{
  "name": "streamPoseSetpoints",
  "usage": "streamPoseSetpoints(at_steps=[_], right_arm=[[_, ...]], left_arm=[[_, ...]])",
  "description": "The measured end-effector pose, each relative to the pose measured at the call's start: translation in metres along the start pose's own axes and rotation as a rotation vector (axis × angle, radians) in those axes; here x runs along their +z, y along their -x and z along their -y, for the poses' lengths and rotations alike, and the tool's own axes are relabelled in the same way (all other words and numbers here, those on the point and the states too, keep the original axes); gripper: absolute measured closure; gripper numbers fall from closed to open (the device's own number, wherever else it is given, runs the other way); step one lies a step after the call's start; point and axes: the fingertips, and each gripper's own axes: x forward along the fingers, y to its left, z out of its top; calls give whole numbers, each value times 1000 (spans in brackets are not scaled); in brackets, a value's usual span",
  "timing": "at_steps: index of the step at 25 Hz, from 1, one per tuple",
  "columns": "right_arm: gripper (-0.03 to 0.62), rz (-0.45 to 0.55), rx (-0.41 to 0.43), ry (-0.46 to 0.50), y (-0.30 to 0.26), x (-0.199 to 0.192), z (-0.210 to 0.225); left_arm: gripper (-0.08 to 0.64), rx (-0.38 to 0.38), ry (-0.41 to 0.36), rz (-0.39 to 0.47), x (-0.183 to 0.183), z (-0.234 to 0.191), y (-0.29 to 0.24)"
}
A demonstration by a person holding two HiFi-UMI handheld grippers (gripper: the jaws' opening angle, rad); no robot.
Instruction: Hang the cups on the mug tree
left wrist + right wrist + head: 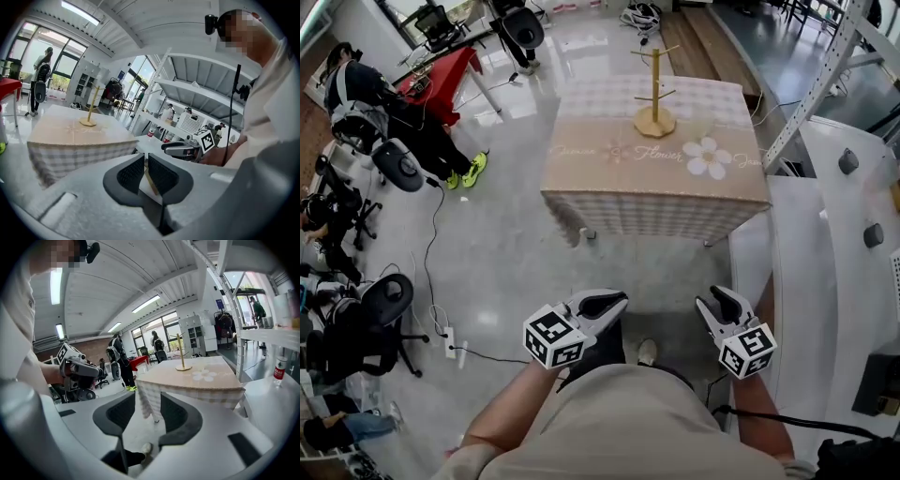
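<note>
The wooden mug tree (654, 94) stands upright on a table (609, 178) covered with a checked cloth that has a flower print, well ahead of me. It also shows far off in the left gripper view as mug tree (89, 115) and in the right gripper view as mug tree (182, 357). I see no cup clearly in any view. My left gripper (614, 302) is held low near my body, its jaws together with nothing in them (144, 161). My right gripper (717, 302) hangs beside it, its jaws apart and empty (140, 411), pointing toward the table.
A white shelf unit (825, 234) runs along the right, with a bottle (279, 369) on it. Office chairs (394, 164) and a red table (450, 75) stand to the left. A power strip and cable (450, 342) lie on the glossy floor. People stand in the background.
</note>
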Motion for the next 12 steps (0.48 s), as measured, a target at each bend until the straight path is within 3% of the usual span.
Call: streamPoseSetpoints(at_steps=[5, 12], right_arm=[[393, 16, -54, -27, -50, 2, 36], [360, 3, -148, -14, -138, 67, 84]], left_arm=[[526, -16, 0, 8, 6, -60, -26], [474, -98, -36, 17, 77, -145, -39]])
